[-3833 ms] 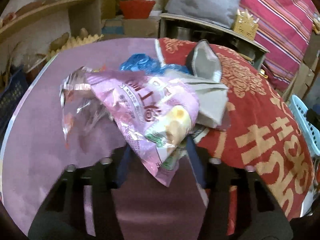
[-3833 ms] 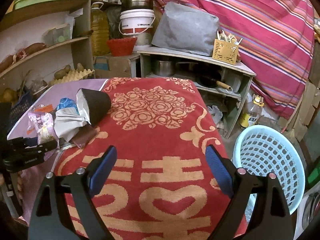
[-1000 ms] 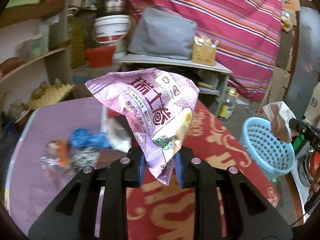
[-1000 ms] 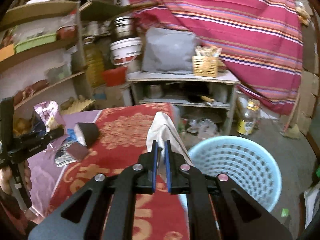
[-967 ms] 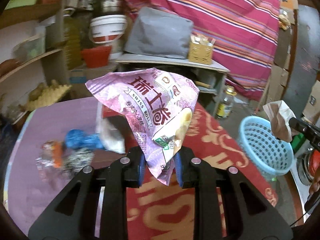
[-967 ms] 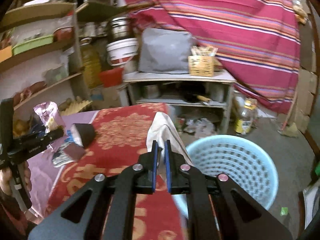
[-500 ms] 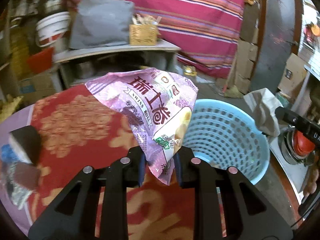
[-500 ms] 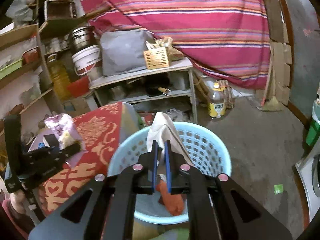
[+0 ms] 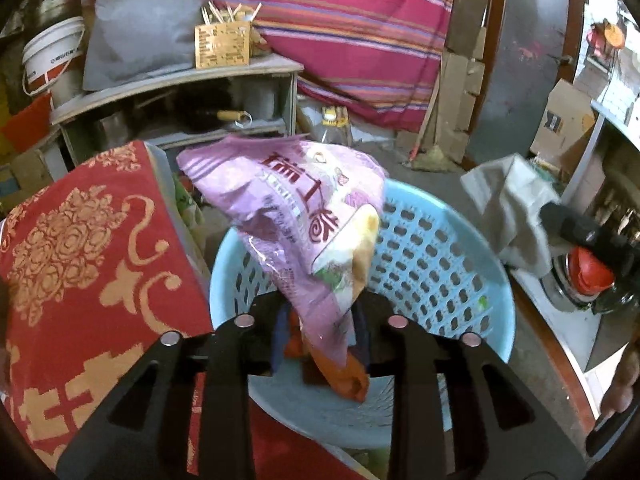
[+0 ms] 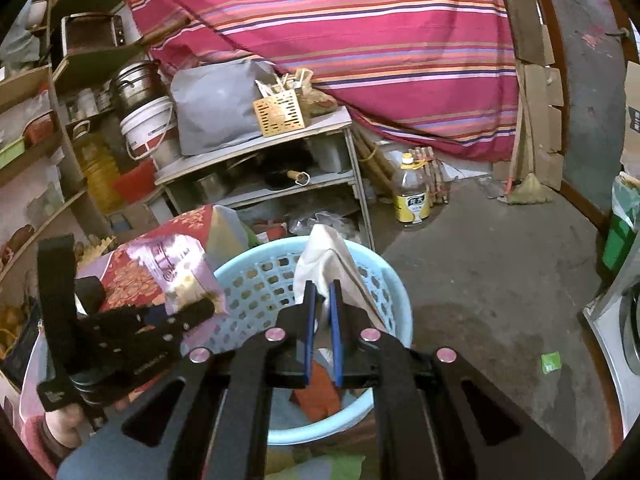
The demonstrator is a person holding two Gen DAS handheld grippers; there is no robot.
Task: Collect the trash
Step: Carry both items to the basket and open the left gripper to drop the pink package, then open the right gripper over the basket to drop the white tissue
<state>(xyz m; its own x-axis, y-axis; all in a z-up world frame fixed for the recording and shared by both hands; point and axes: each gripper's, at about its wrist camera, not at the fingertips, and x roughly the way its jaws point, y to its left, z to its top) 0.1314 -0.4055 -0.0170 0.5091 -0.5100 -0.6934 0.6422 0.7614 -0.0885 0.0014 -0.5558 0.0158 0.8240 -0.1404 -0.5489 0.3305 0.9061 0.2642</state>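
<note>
1. Above a perforated pale-blue plastic basket [image 9: 440,264]: glossy, crinkled purple snack wrapper [image 9: 304,216], loose between the parted fingers of the left gripper [image 9: 320,332].
2. Alongside, over the same basket: limp off-white crumpled tissue [image 10: 332,264], pinched by the right gripper [image 10: 321,300].
3. Down inside: orange scrap [image 9: 344,376].
4. Leftward: red cloth [image 9: 80,248] with gold floral print.

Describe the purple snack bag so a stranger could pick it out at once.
Find the light-blue perforated laundry basket on the floor beside the red-and-gold covered table. Above its opening, the left gripper has the purple snack bag between its jaws. Unlike the plain grey-white wrapper pinched by the right gripper, it is glossy, with dark red Chinese characters.
</note>
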